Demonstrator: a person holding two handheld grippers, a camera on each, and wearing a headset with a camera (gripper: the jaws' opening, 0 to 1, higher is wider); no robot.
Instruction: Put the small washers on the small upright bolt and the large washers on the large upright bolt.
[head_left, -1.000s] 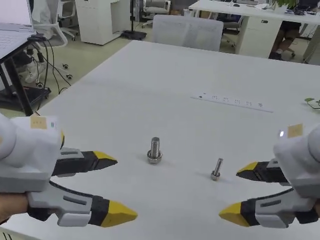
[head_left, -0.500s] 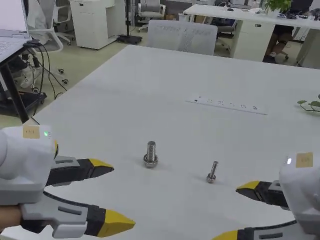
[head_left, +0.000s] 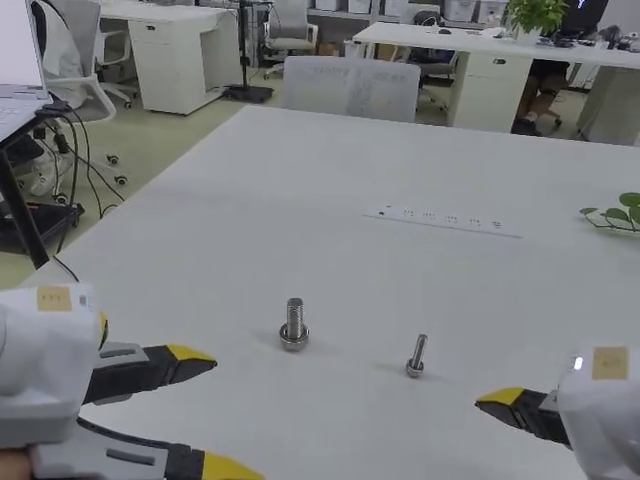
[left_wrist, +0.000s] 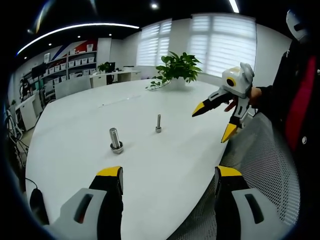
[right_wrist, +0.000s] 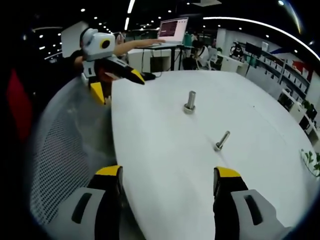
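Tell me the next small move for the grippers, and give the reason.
Probably ease both back and stop. The left gripper and right gripper hang open and empty near the table edge, and the large bolt and small bolt each stand upright with what look like washers at the base, so nothing seems left to place.

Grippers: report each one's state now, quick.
Left gripper: open, jaws wide apart, holding nothing.
Right gripper: open, jaws wide apart, holding nothing.
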